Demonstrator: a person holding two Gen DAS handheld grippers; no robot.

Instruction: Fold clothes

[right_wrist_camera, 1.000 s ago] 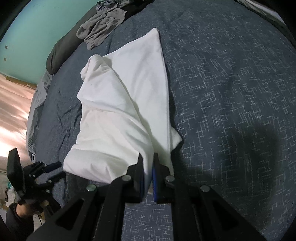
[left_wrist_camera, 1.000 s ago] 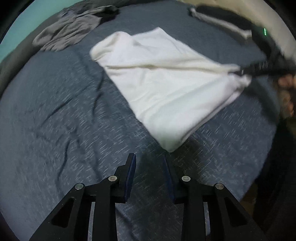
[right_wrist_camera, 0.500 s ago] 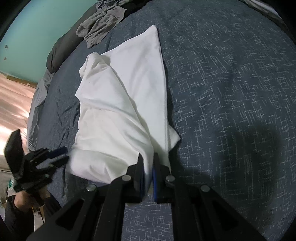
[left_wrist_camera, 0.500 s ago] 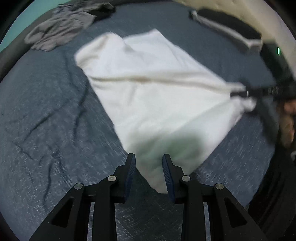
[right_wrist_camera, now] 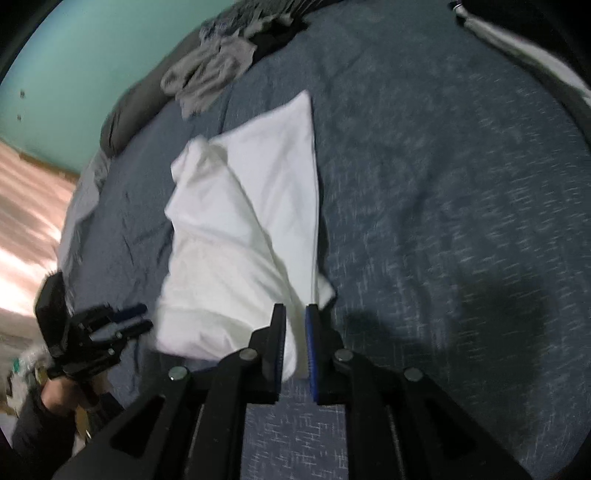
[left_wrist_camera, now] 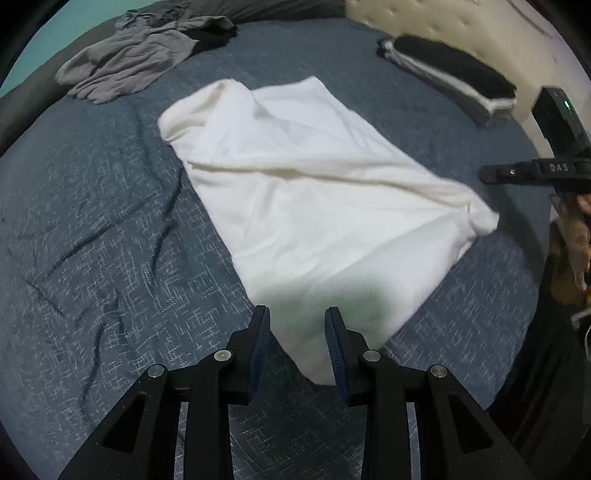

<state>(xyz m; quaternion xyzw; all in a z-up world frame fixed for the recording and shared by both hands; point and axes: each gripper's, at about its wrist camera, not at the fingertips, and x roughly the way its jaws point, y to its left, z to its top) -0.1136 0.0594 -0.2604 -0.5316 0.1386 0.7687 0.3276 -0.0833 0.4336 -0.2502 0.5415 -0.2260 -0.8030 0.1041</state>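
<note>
A white garment [left_wrist_camera: 314, 206] lies partly folded on the blue-grey bedspread [left_wrist_camera: 92, 240], with a ridge running along it. My left gripper [left_wrist_camera: 297, 332] is open, and the garment's near corner lies between its fingers. In the left wrist view my right gripper [left_wrist_camera: 484, 173] hovers above the far right corner, apart from the cloth. In the right wrist view the right gripper [right_wrist_camera: 295, 332] has its jaws a narrow gap apart, and the white garment [right_wrist_camera: 240, 229] shows below that gap. The left gripper [right_wrist_camera: 142, 316] stands open by the cloth's left edge.
A heap of grey clothes [left_wrist_camera: 129, 62] lies at the bed's far side by the teal wall. A folded black and white stack [left_wrist_camera: 450, 77] sits near the cream headboard [left_wrist_camera: 443, 22]. A person's hand [right_wrist_camera: 59, 391] holds the left gripper over the bed's edge.
The taut corner has dropped from the right gripper and lies slack on the bed. The left gripper moved forward until the near corner sits between its fingers.
</note>
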